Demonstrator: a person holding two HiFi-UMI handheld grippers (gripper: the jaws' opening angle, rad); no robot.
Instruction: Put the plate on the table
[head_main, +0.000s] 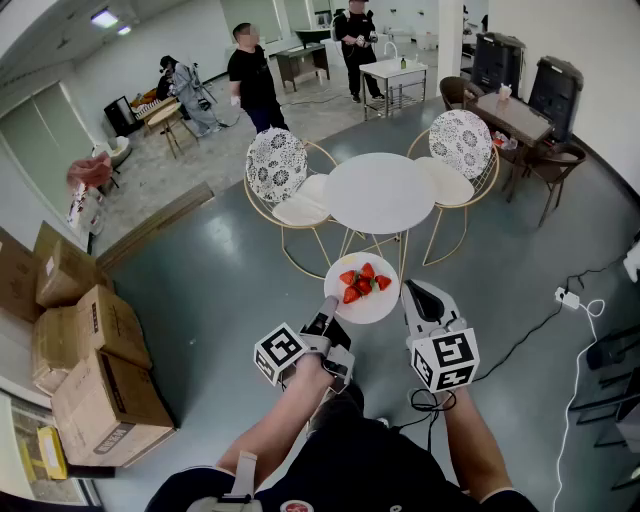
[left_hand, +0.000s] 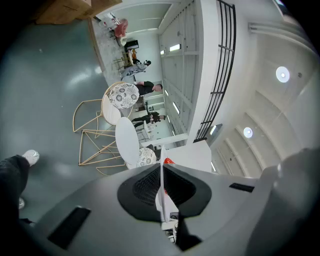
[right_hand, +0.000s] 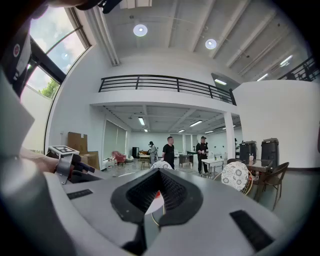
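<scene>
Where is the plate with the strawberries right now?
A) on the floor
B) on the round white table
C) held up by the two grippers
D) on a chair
C: the left gripper and the right gripper each clamp an edge of the plate, which holds strawberries and hangs above the floor, short of the table.

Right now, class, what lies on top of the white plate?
Red strawberries lie on the white plate. The plate's surface directly beneath them is covered and cannot be seen.

Strawberries (head_main: 363, 281) lie on the plate (head_main: 371, 309), between the left gripper (head_main: 326, 305) and the right gripper (head_main: 412, 292). The tabletop (head_main: 380, 192) stands farther off, with a chair (head_main: 277, 165) on each side.
</scene>
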